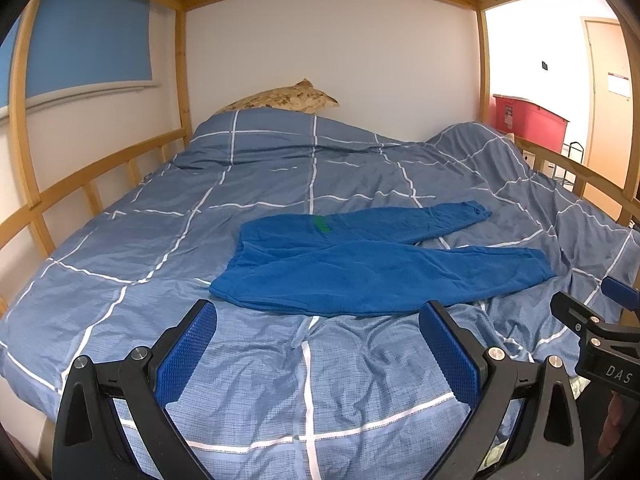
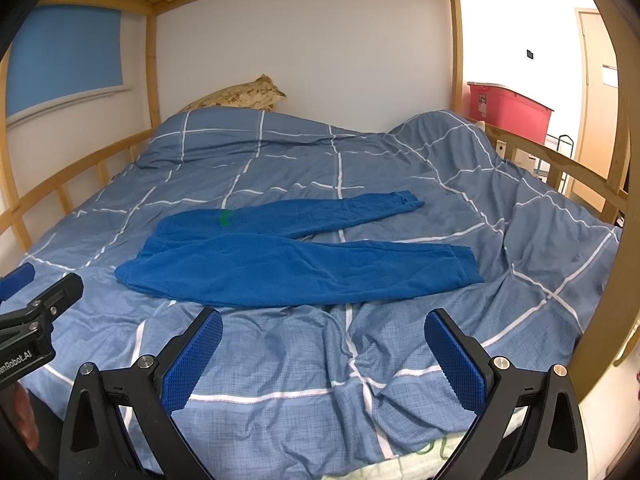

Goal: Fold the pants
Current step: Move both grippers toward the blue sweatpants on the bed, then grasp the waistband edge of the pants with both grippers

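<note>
Blue fleece pants [image 1: 360,264] lie flat on the bed, waistband to the left, two legs spread apart to the right; a small green tag [image 1: 322,224] shows near the waist. They also show in the right wrist view [image 2: 296,264]. My left gripper [image 1: 320,316] is open and empty, just short of the pants' near edge. My right gripper [image 2: 324,320] is open and empty, also just short of that edge. Each gripper shows at the side of the other's view.
A blue checked duvet [image 1: 160,240] covers the bed, bunched up at the right [image 2: 500,168]. A patterned pillow [image 1: 280,98] lies at the head. Wooden rails [image 1: 80,184] run along both sides, slats overhead. A red bin [image 2: 508,108] stands beyond the right rail.
</note>
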The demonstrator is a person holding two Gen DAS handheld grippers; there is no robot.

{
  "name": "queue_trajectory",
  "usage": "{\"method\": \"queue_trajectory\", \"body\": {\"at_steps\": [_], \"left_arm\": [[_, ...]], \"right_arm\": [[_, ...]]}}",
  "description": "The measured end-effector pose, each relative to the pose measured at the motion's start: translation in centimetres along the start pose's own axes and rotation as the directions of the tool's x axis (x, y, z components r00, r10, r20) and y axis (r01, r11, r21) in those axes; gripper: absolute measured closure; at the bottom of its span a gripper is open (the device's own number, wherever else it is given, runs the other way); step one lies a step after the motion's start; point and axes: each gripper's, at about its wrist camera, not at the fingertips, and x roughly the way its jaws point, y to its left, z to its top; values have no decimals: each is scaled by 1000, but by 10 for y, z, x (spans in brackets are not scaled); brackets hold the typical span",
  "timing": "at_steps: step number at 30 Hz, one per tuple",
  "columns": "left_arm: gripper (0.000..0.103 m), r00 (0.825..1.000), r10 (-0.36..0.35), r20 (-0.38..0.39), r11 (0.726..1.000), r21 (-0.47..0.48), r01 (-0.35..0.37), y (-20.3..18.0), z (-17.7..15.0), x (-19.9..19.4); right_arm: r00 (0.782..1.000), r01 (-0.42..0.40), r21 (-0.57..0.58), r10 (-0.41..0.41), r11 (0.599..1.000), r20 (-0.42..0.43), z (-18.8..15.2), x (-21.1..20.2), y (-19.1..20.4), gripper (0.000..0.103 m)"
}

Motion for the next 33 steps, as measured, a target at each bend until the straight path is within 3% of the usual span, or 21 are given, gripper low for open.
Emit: {"method": "queue_trajectory", "body": {"at_steps": [22, 33], "left_arm": [[0, 1000, 23, -13, 1000, -13, -23, 15, -6, 11], [1, 989, 146, -10, 989, 25, -146, 41, -17, 45]], "right_arm": [[1000, -5, -20, 4, 1000, -16, -4, 9, 12, 1], [999, -28, -41, 27, 999, -24, -12, 53, 47, 1]]}}
